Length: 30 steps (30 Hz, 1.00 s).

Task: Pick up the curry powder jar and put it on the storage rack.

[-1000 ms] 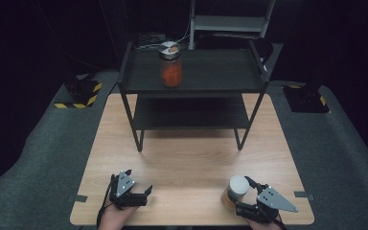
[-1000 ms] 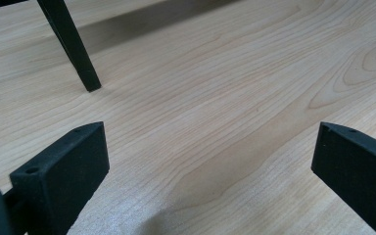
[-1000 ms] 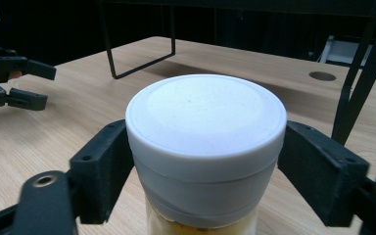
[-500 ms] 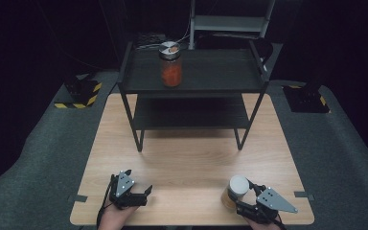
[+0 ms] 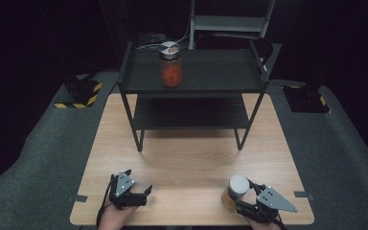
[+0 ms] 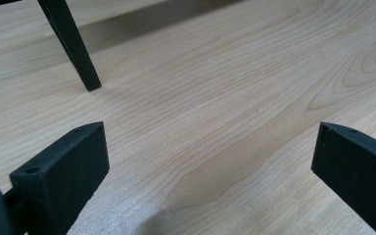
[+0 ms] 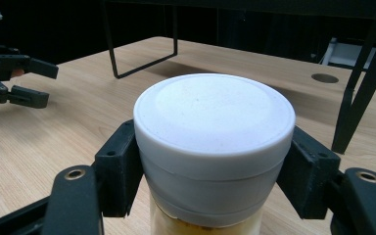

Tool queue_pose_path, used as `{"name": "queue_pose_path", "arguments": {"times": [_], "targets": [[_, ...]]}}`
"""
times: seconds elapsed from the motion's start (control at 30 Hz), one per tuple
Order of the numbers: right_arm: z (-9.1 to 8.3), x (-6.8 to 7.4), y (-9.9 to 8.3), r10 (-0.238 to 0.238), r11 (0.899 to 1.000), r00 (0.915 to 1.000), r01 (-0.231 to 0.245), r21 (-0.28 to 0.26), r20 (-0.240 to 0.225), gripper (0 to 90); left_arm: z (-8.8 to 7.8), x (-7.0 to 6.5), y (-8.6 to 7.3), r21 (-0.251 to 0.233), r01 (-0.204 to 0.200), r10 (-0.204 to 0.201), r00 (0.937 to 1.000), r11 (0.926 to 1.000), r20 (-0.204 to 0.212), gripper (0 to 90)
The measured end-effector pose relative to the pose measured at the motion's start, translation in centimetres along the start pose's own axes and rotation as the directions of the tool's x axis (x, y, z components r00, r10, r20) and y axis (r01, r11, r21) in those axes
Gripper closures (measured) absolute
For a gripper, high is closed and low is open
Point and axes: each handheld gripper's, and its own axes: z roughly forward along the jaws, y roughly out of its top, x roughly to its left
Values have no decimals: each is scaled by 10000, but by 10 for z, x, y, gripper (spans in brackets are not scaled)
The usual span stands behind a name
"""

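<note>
1. The right gripper point(image 5: 242, 203) clamps the white-lidded jar point(image 5: 235, 190), having just closed on it.
2. The jar stands on the desk point(image 5: 191, 158), well in front of the rack point(image 5: 191, 81).
3. The left gripper point(image 5: 143, 194) gapes wide, empty, left of the jar.

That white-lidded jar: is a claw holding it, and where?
Yes. The right claw grips the white-lidded jar by the sides of its lid; the left claw holds nothing.

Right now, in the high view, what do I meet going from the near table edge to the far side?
Left hand-held gripper and right hand-held gripper shut on the white-lidded jar → bare wooden table → black shelf rack → orange-filled jar on its top shelf.
</note>
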Motion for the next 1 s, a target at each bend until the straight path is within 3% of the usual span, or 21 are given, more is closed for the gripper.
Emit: {"name": "queue_pose_path", "arguments": {"times": [0.5, 1.0], "targets": [[-2, 4, 14, -11, 9986, 9995, 27, -528, 306, 330, 0, 2, 0, 7, -2, 2, 10000, 10000, 89, 8], [0, 5, 46, 191, 9945, 9994, -161, -1033, 274, 330, 0, 3, -1, -46, -14, 15, 9998, 10000, 181, 7]]}}
